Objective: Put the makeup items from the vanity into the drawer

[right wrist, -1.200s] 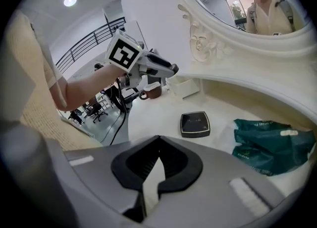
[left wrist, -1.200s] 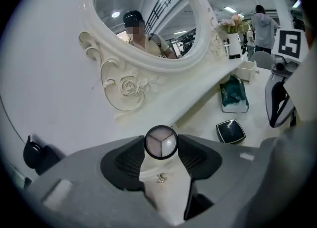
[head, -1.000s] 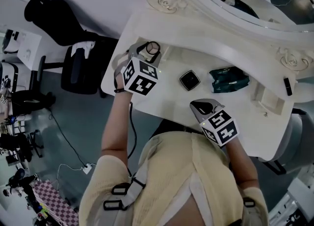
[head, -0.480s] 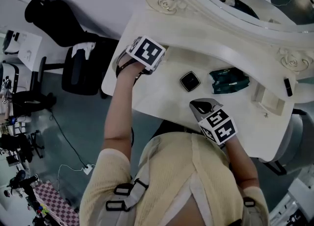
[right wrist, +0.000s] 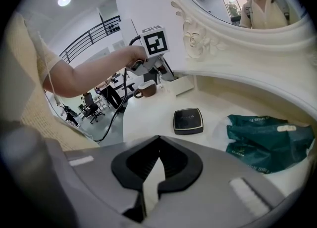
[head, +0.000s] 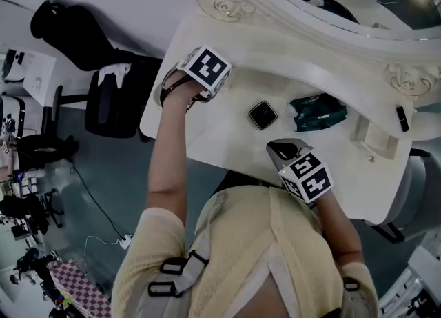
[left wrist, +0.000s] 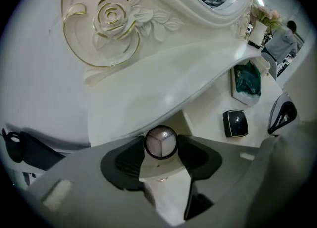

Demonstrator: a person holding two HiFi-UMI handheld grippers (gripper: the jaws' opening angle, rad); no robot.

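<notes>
1. From the head view, the marker cube (head: pixel 207 68) on my left tongs (left wrist: pixel 161 149) covers their tips and what they carry. Only the left gripper view shows it: the tongs pinch a small round jar (left wrist: pixel 160 141), one pad on each side of its lid.
2. The lid hides the jar's body, so I cannot tell whether its base touches the tabletop (head: pixel 227 137). It sits at the back left corner, under the carved mirror frame (left wrist: pixel 111 17).
3. My right tongs (right wrist: pixel 159 140) are pressed together with nothing between them, over the front edge of the tabletop near my body.
4. A small dark thing (head: pixel 401 118) at the far right end is too small to name. A white open compartment (head: pixel 376 140) lies beside it, and I cannot tell if it is the drawer.
5. The tabletop's front edge curves, and bare surface lies between my left tongs and the black square compact (head: pixel 262 114).
6. The compact lies mid-tabletop, with a green pouch (head: pixel 316 111) just to its right, apart from it. Both lie between the jar and the compartment.
7. Off the left edge stands a black chair (head: pixel 114 99) on the floor.
</notes>
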